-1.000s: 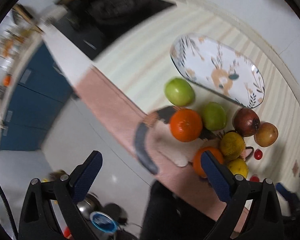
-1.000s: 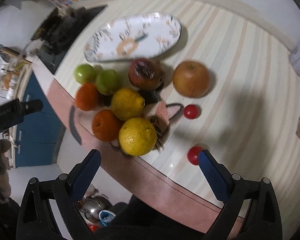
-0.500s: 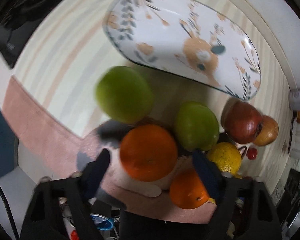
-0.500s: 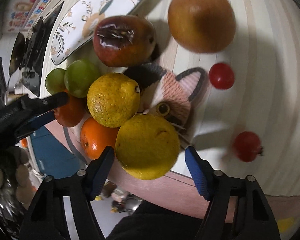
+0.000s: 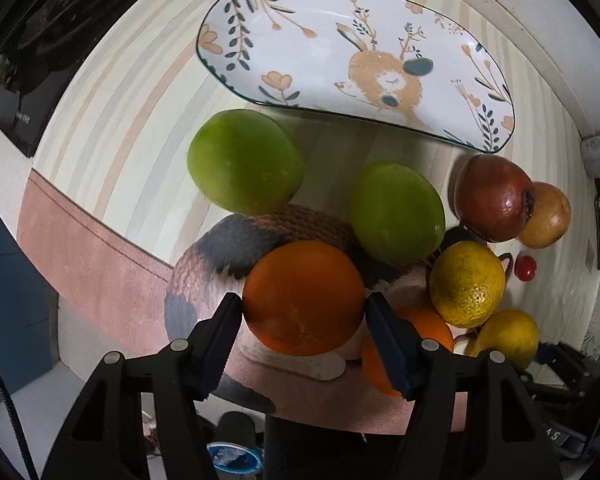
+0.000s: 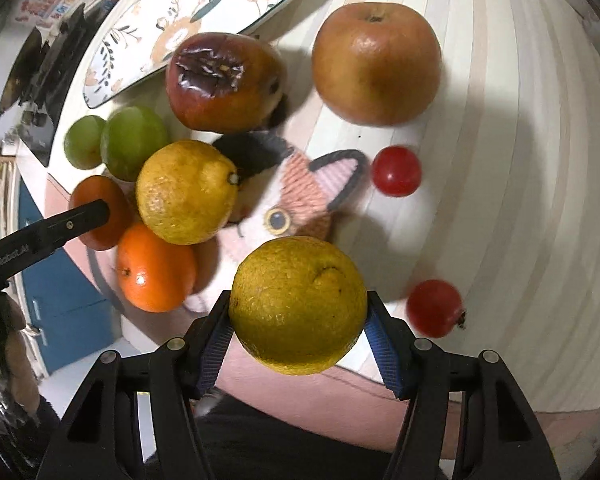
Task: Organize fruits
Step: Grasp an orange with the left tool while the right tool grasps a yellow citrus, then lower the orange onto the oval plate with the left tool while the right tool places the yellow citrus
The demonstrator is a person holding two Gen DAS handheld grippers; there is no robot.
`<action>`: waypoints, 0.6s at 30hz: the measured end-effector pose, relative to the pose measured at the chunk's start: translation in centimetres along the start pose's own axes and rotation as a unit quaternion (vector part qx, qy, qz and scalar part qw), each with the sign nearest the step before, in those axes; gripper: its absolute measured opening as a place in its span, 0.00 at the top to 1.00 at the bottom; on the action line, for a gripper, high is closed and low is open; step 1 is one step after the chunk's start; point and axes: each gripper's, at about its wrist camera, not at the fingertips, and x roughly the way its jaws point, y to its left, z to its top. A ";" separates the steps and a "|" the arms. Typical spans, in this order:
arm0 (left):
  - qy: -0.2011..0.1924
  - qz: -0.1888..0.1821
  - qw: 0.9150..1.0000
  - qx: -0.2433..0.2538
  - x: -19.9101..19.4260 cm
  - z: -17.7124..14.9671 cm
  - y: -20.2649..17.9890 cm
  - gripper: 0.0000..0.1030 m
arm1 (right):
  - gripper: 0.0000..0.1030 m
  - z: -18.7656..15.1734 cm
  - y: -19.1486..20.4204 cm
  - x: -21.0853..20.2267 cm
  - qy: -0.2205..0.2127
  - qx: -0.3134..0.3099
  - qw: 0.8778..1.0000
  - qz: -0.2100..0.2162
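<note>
Pointing almost straight down, the left gripper (image 5: 304, 312) was seen closing its jaws on an orange (image 5: 303, 297), which sat squarely between the two blue pads with both pads touching its sides. Just beyond the fingertips two green fruits (image 5: 246, 162) (image 5: 396, 212) were found, one ahead to the left and one ahead to the right, and farther ahead still a patterned oval plate (image 5: 356, 56) was laid on the striped table (image 5: 112, 120). Beside the right finger a second orange (image 5: 420, 332) was partly hidden, with a rough yellow citrus (image 5: 467, 284) just past it.

The right gripper (image 6: 298, 320) was likewise seen closing its jaws on a yellow lemon-like fruit (image 6: 298, 306), held between the pads and pressed on both sides. Ahead of its fingertips a cat-shaped woven mat (image 6: 296, 196) was spread under the pile. A red-brown wrinkled fruit (image 6: 224, 80) and a brown apple-like fruit (image 6: 376, 64) were placed farther ahead. Two small red tomatoes (image 6: 396, 171) (image 6: 435, 307) were set apart to the right of the jaws, one near the right finger.
</note>
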 end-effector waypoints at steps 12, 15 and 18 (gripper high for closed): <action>-0.007 0.015 1.000 0.001 -0.3 2.0 -0.8 0.41 | 0.37 0.5 -0.3 -0.7 -0.021 0.000 1.000 0.006; -0.011 0.011 1.000 0.001 -1.0 1.7 -1.4 0.41 | 0.37 0.7 -0.9 -1.5 -0.033 -0.002 0.999 0.015; -0.023 0.001 1.000 0.005 -2.9 1.5 -1.6 0.41 | 0.37 0.7 -0.8 -3.5 -0.046 -0.005 0.998 0.030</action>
